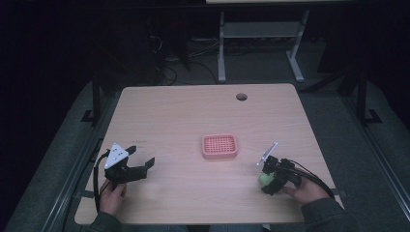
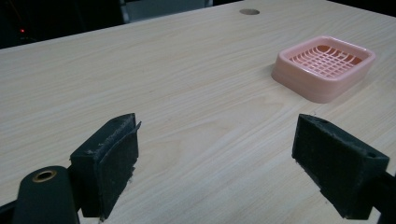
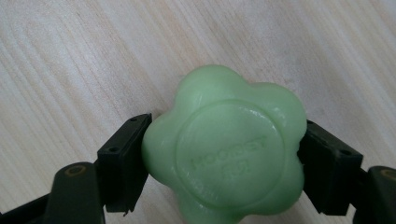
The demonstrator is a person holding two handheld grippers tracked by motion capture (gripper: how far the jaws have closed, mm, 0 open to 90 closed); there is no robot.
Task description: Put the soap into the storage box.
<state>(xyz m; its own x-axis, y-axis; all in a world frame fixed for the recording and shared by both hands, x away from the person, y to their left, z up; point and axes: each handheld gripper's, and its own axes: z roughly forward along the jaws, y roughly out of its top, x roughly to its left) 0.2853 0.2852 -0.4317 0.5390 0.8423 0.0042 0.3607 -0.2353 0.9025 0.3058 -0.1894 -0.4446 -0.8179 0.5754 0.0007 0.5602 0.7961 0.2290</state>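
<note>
Right gripper clamped on green flower-shaped soap; left gripper spread apart, near pink soap dish.

We see a pale green flower-shaped soap, a pink tray with a grid-patterned floor, a light wood-grain table, and black jaws on both grippers.

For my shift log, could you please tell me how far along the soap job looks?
Done: the right tongs have closed on the green soap. In hand: soap gripped near the table's right edge. Left: the pink dish sits empty; the left tongs are open, idle.
</note>
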